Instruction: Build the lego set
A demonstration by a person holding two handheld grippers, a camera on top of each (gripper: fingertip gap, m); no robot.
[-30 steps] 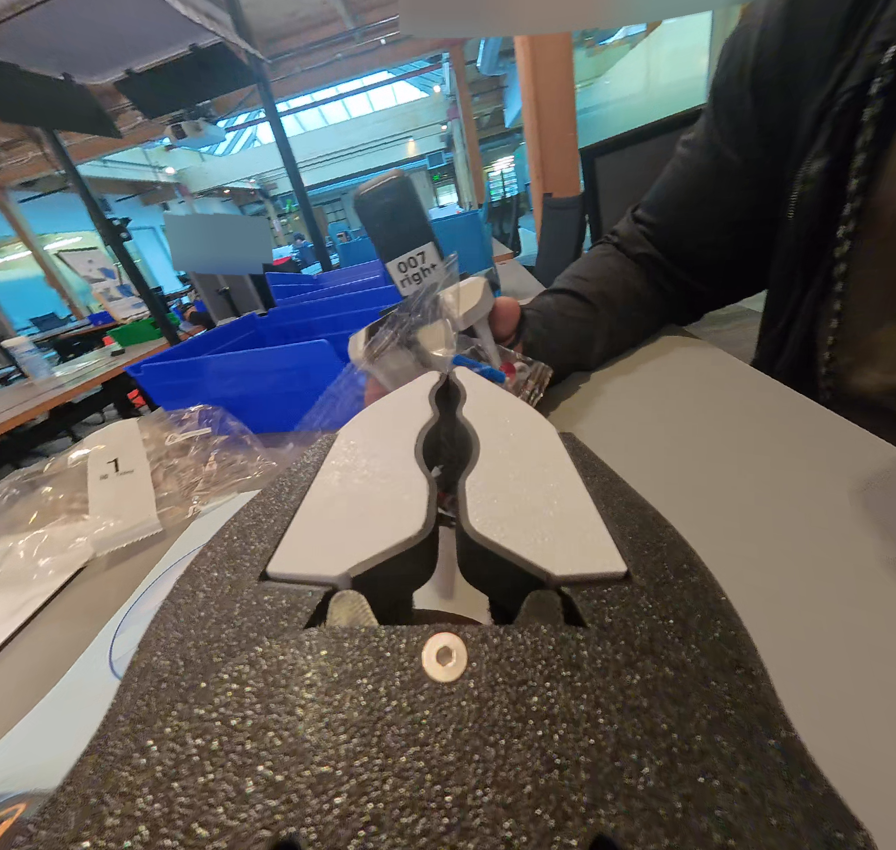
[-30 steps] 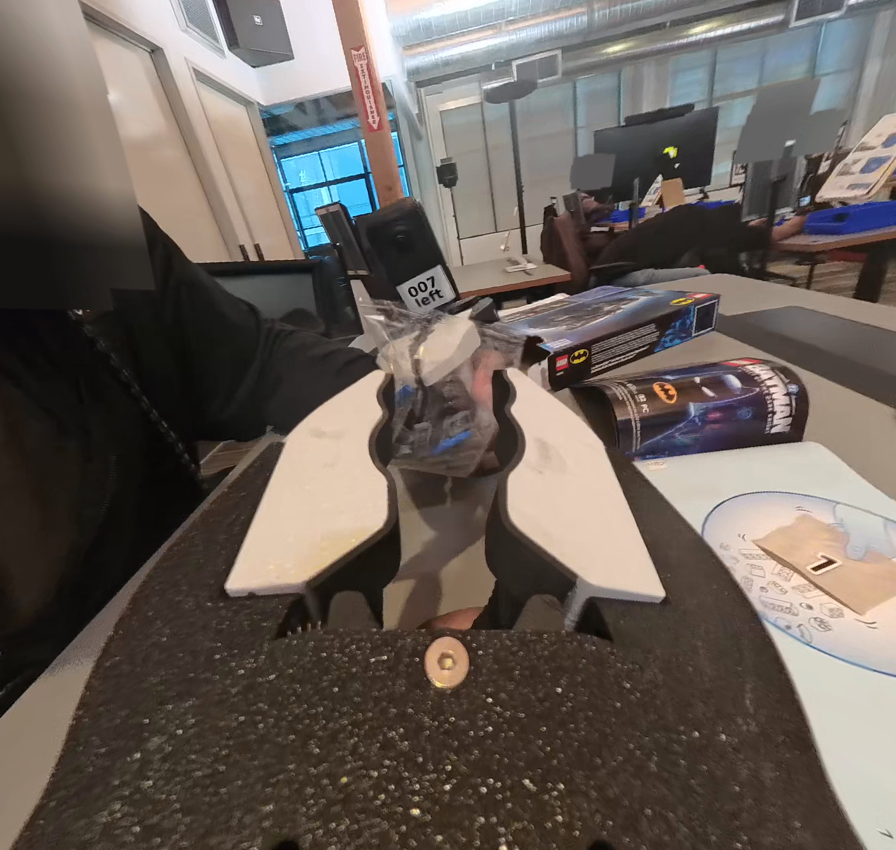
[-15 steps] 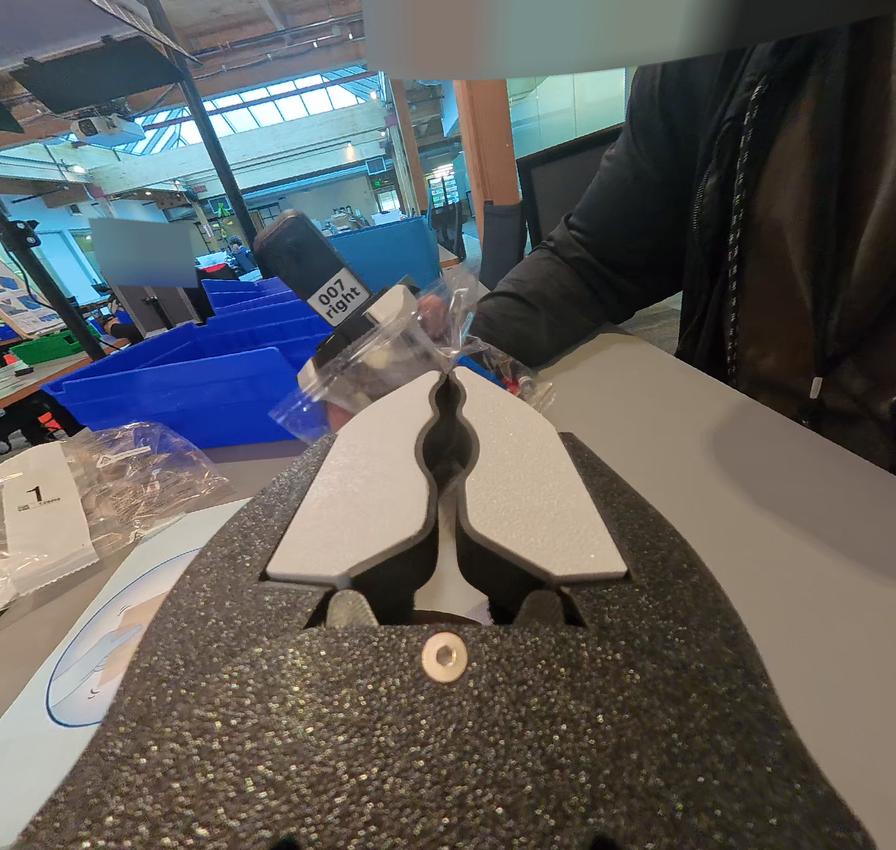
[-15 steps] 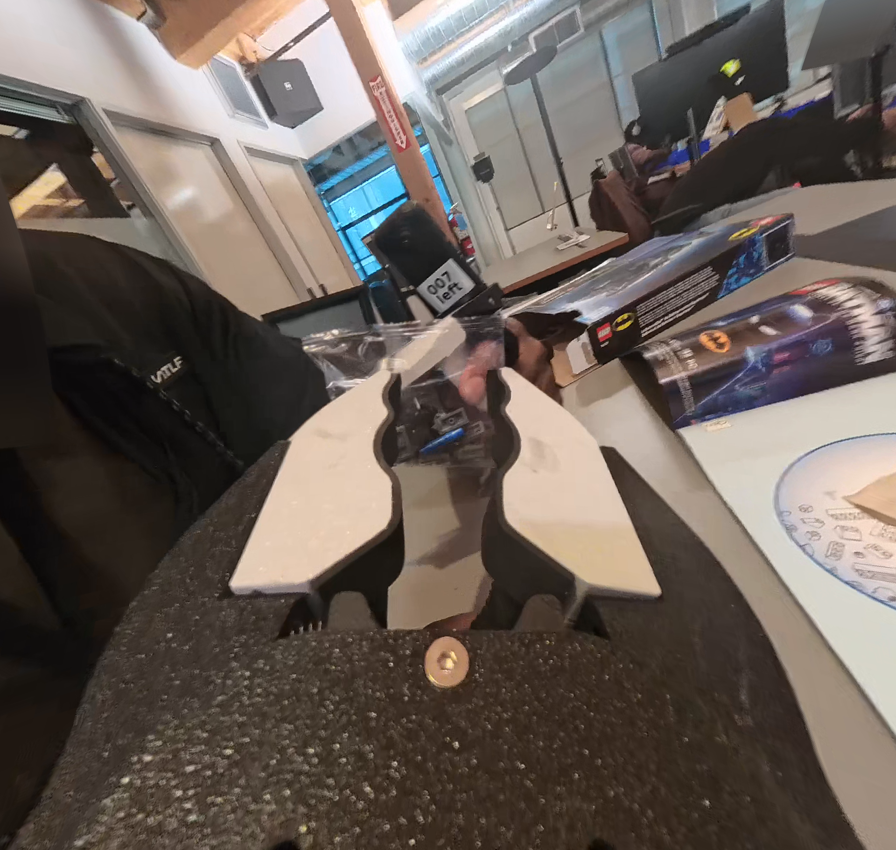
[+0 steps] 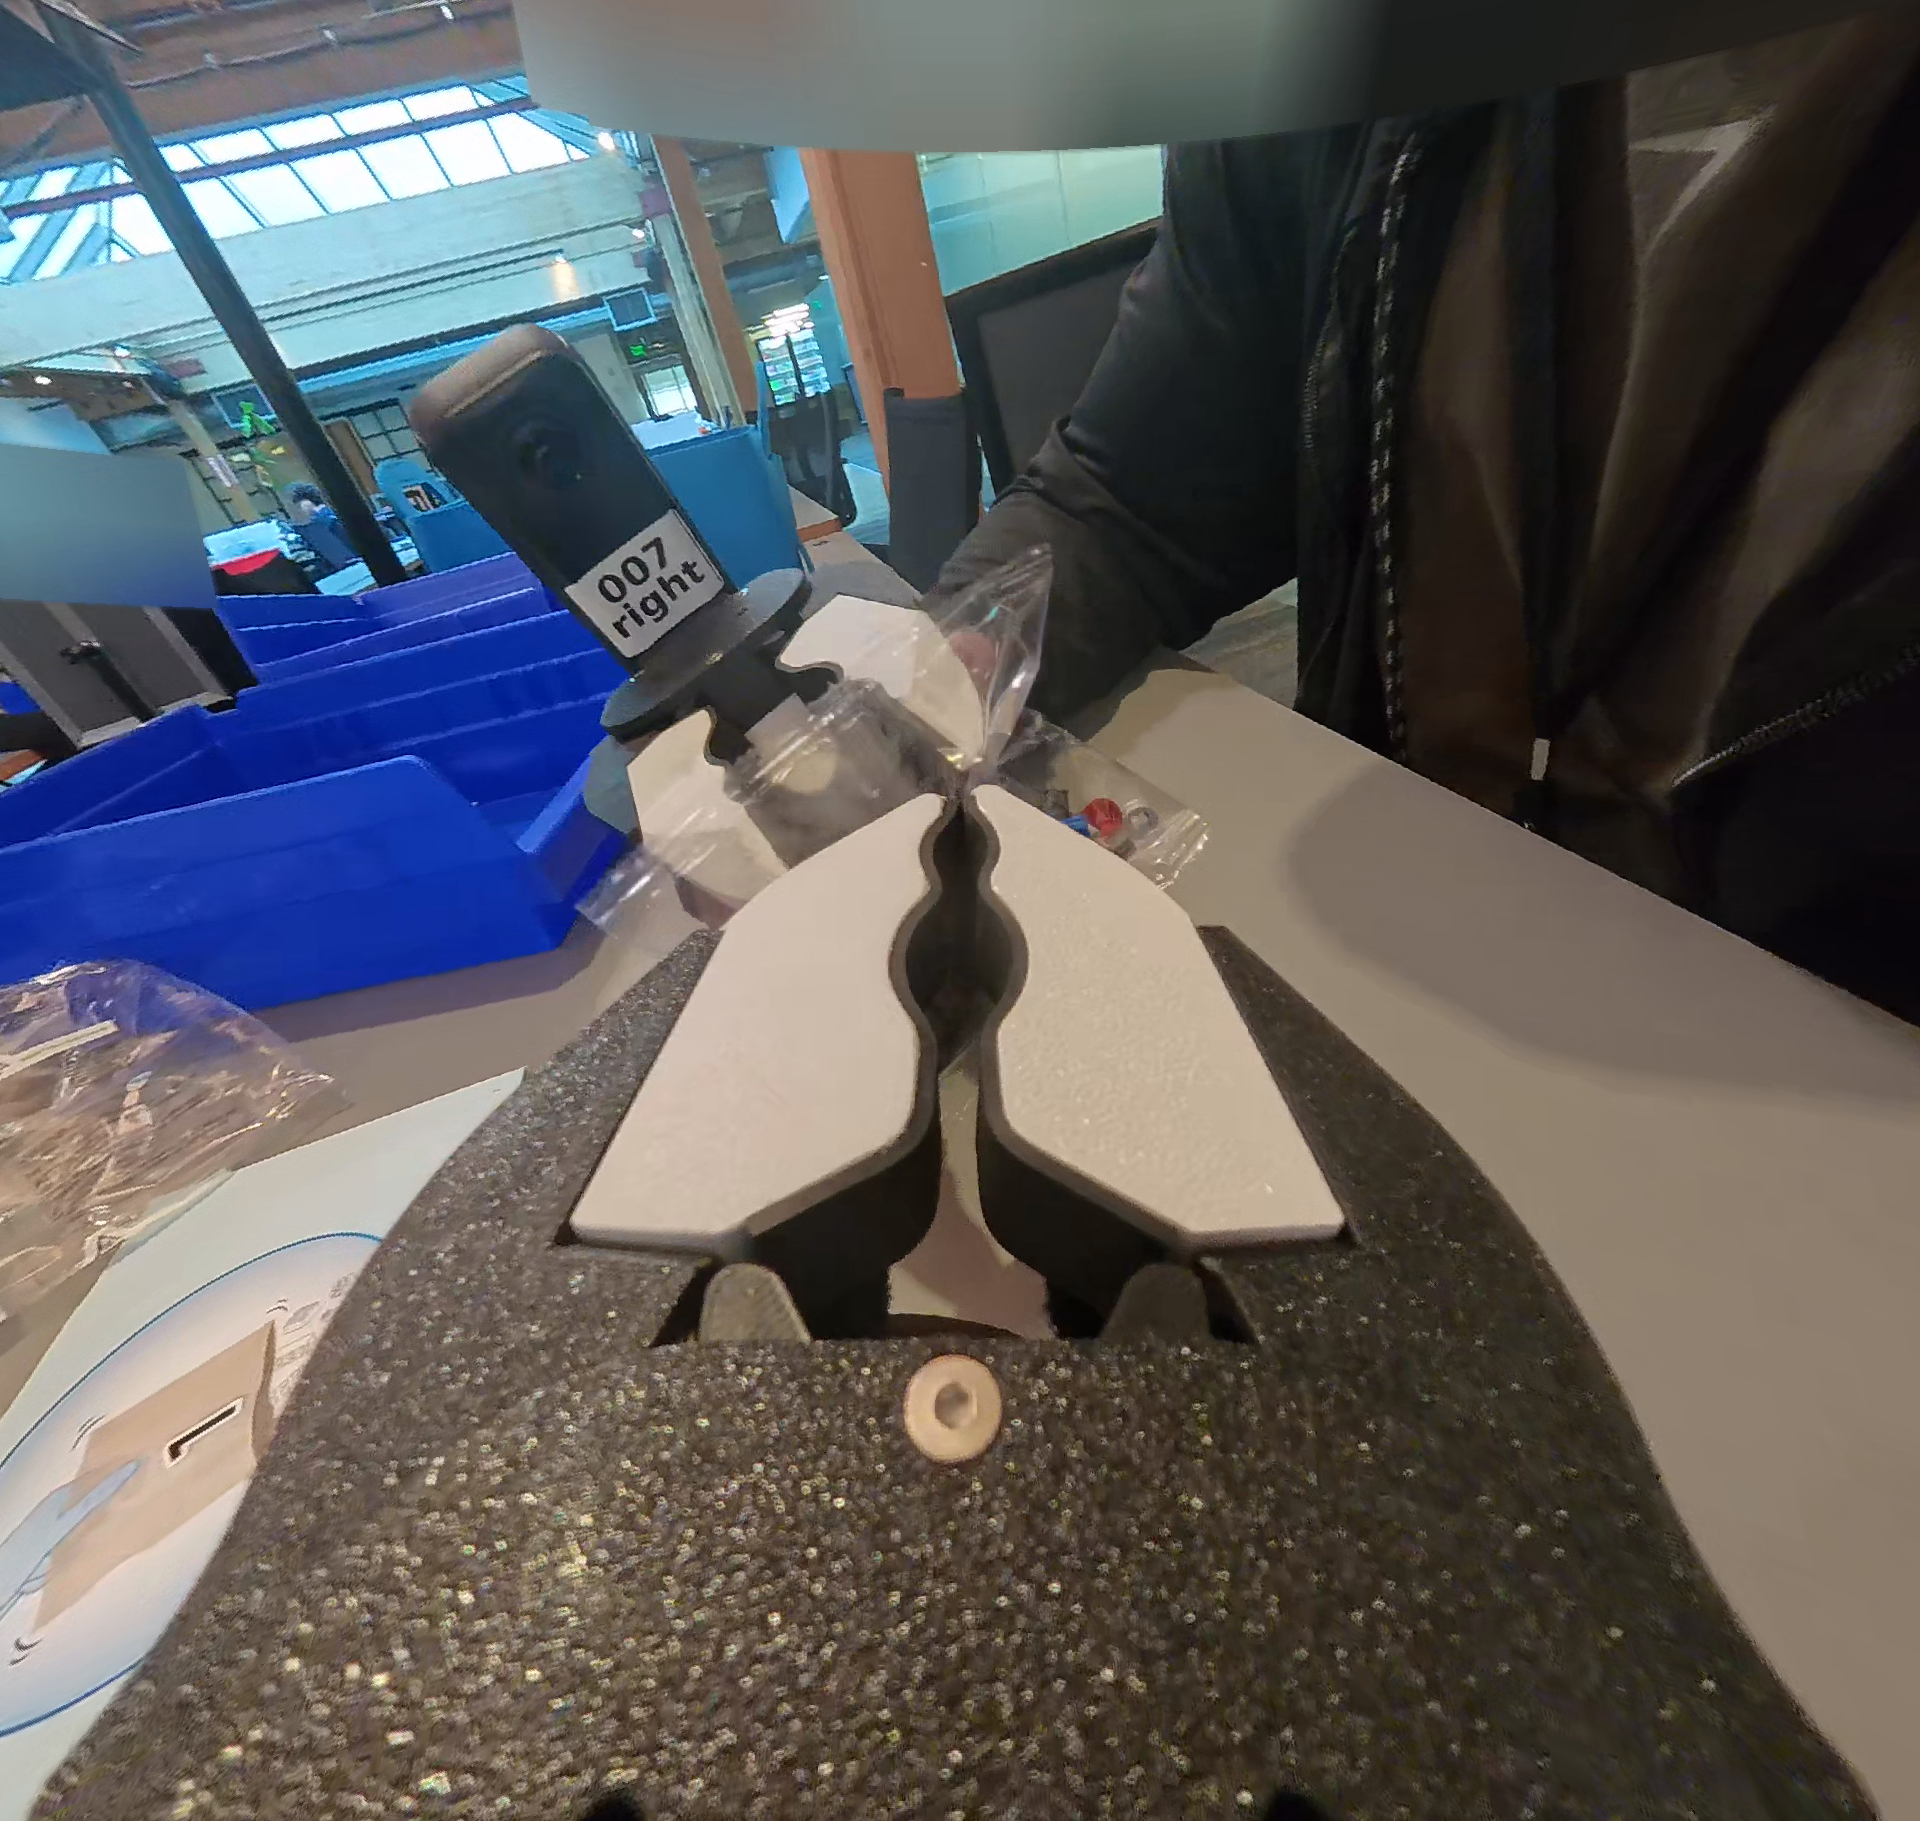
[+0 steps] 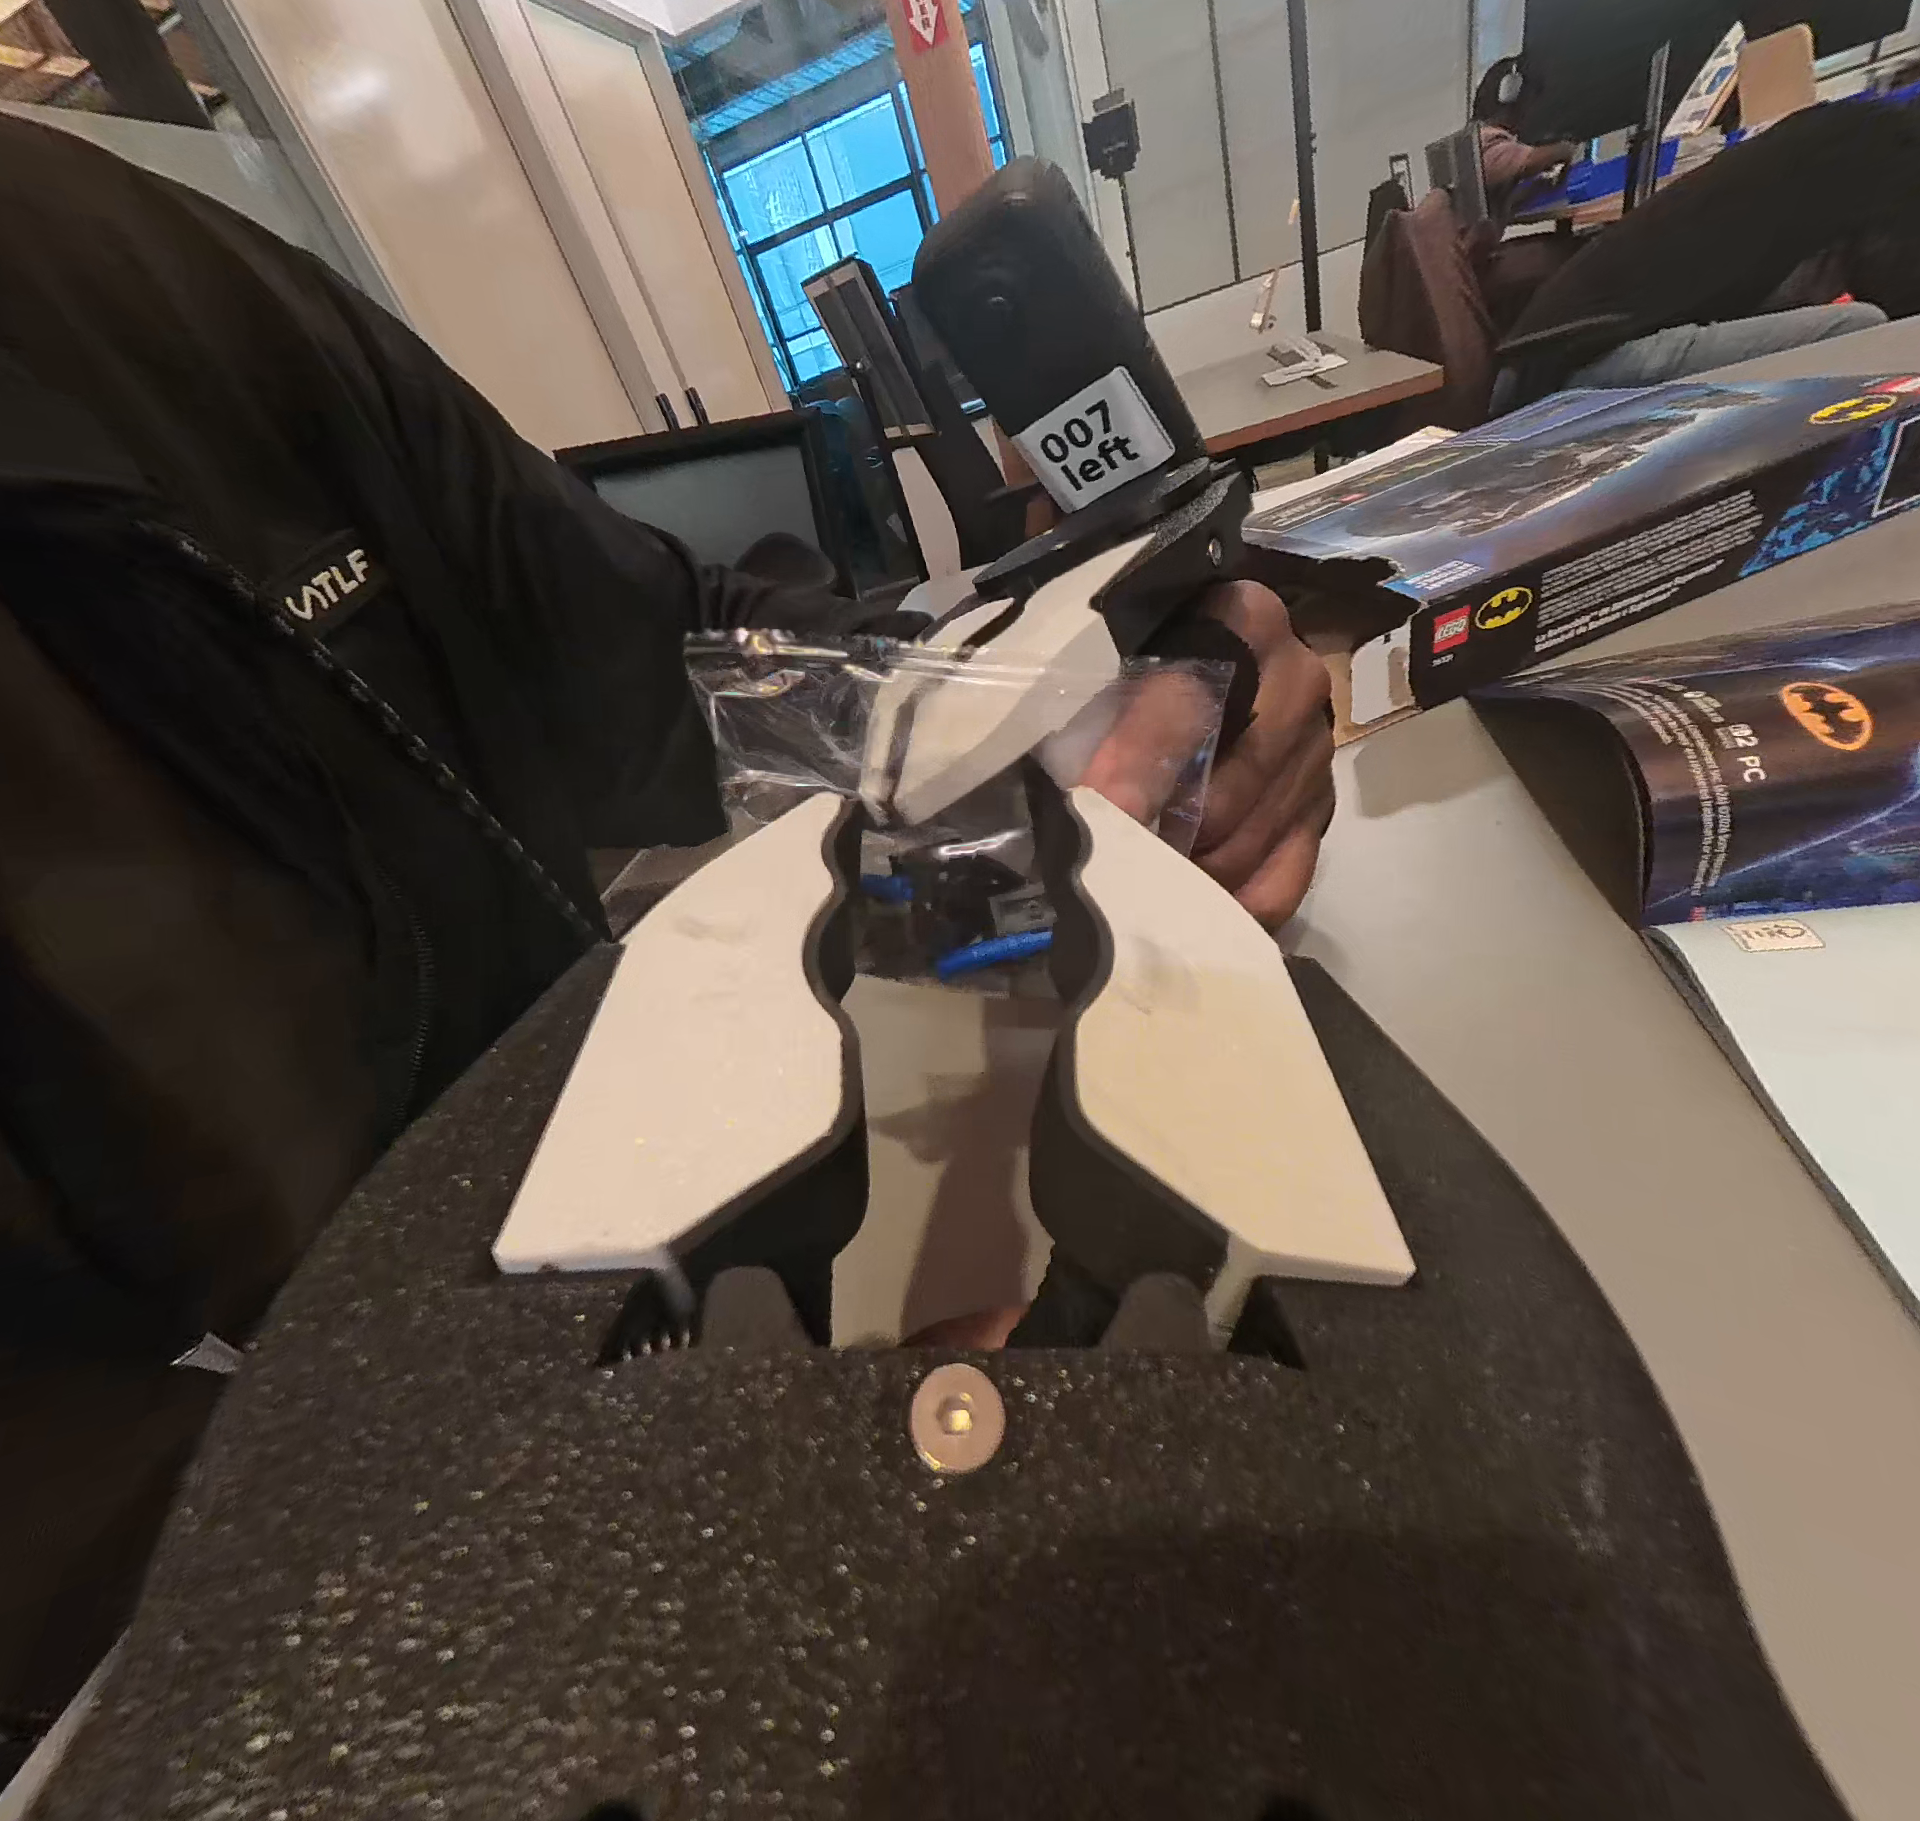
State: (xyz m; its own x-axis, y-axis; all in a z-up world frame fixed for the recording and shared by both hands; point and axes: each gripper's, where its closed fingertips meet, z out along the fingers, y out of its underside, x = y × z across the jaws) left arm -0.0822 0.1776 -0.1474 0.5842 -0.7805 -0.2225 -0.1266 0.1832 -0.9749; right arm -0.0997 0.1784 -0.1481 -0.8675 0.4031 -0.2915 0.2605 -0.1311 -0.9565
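I am pinching the top edge of the clear plastic bag (image 5: 977, 691) in my left tool (image 5: 964, 803), its tips pressed together. My right tool (image 6: 956, 815) is clamping the bag's lower, brick-filled end. The bag is hanging upright above the grey desk (image 5: 1455, 940), blue bins (image 5: 260, 836) at far left.

Bag pulled taut between the two tools

The right hand-held gripper (image 6: 961, 815) has narrowed slightly on the clear bag (image 6: 956, 898) of small parts, and its camera has swung toward the left hand-held gripper (image 5: 964, 800); seen from the left wrist, the bag's upper edge, earlier bunched, now stretches sideways to a point.
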